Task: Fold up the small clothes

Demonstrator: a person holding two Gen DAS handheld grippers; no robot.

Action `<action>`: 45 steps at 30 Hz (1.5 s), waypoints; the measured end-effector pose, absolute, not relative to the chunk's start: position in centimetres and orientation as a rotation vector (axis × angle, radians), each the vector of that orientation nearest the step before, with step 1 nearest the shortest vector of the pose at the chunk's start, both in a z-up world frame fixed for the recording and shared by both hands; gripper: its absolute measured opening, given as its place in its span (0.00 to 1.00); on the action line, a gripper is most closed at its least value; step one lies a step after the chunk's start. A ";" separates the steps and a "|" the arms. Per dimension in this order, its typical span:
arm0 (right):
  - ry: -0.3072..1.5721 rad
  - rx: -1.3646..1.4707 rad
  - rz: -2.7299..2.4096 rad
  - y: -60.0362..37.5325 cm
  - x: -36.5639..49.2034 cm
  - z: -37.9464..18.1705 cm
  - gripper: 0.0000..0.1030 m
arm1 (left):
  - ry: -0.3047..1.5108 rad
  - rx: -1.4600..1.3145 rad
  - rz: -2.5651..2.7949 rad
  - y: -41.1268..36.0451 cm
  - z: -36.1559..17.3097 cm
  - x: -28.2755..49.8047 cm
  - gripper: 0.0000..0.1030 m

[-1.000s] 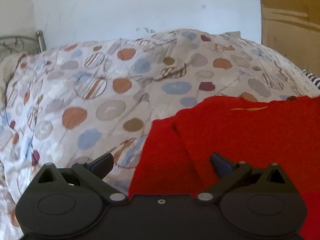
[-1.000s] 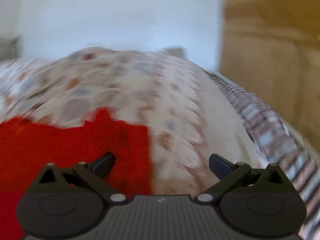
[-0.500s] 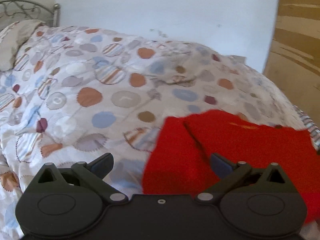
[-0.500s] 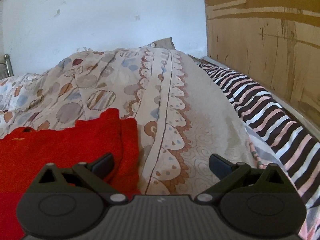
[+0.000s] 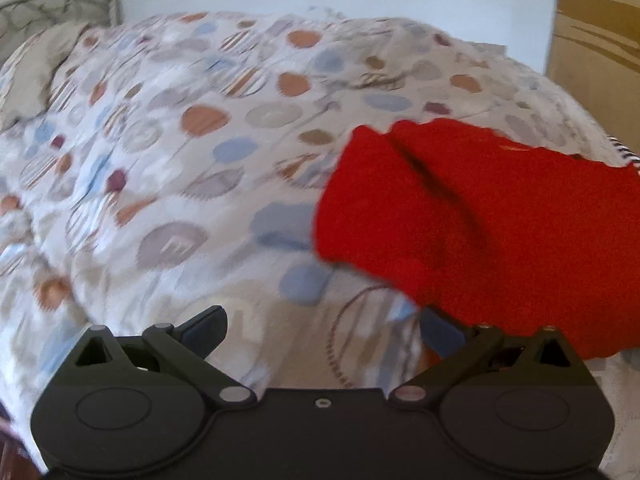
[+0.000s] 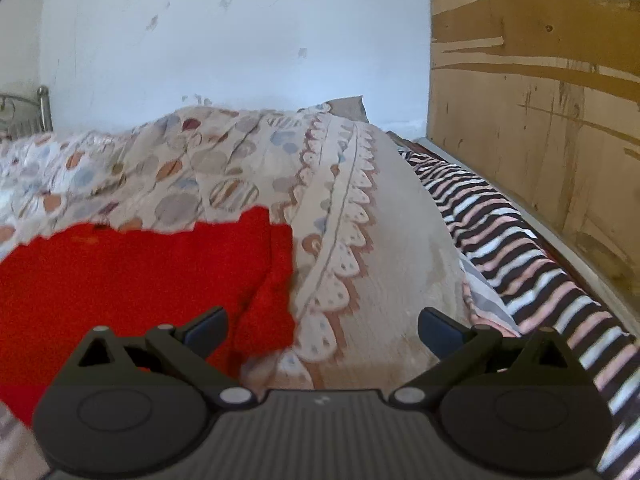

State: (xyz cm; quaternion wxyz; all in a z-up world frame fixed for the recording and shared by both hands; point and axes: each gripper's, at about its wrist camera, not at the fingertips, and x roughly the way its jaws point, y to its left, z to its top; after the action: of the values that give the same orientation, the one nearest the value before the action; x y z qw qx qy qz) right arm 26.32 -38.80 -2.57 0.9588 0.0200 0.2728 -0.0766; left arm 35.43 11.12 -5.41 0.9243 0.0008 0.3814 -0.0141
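Observation:
A small red knit garment lies folded flat on the patterned bedspread, at the right of the left wrist view. It also shows at the left of the right wrist view, with a folded sleeve edge along its right side. My left gripper is open and empty, just off the garment's near left corner. My right gripper is open and empty, over the bedspread beside the garment's right edge.
A striped black, white and pink sheet runs along the right bed edge by a wooden panel. A white wall stands behind. A metal bed frame and pillow are at the far left.
My left gripper has pulled back and left, so the red garment sits farther right and away. My right gripper has drawn back slightly. Both stay open and empty.

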 end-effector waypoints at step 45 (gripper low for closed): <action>0.538 -0.004 0.177 -25.4 29.9 -7.6 1.00 | 0.798 -0.387 0.158 8.3 -4.5 27.0 0.99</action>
State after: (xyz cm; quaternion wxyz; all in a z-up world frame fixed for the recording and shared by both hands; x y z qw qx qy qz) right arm 29.88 -25.36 -7.59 0.9602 -0.0019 0.2653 0.0872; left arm 26.96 8.34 -4.47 0.9002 -0.1872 0.3856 0.0761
